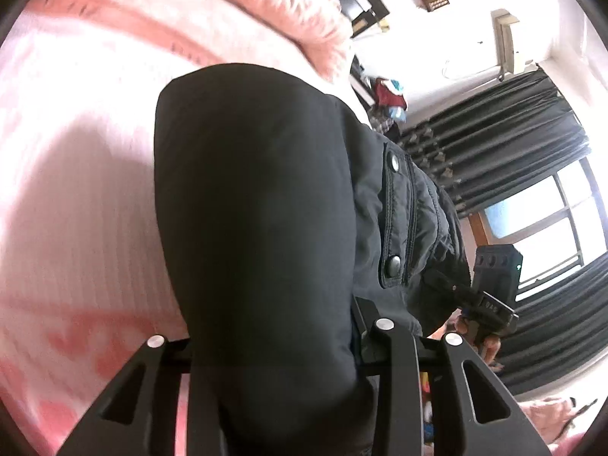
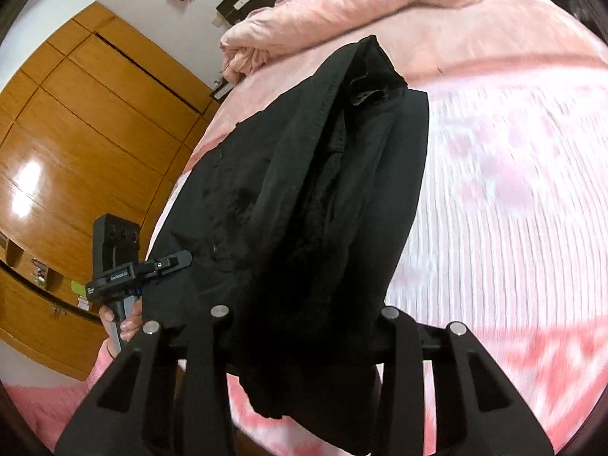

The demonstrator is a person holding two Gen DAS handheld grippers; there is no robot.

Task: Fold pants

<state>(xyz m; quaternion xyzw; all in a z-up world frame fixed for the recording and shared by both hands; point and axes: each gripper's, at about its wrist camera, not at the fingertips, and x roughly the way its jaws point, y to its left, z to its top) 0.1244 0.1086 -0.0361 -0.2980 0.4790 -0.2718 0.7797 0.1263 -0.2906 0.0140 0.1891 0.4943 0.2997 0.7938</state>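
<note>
- Black pants fill both views, lifted above the pink bed.
- Left gripper fingers clamp the pants.
- Right gripper fingers likewise grip them.

My black two-finger left gripper is clamped on dark cloth bunched between its jaws, my matching right gripper pinched the same way; bare fingers wrap the left handle, both tools raised level

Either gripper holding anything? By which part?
Both grip the black pants: left gripper and right gripper each clamp bunched fabric; which part cannot be told.
</note>
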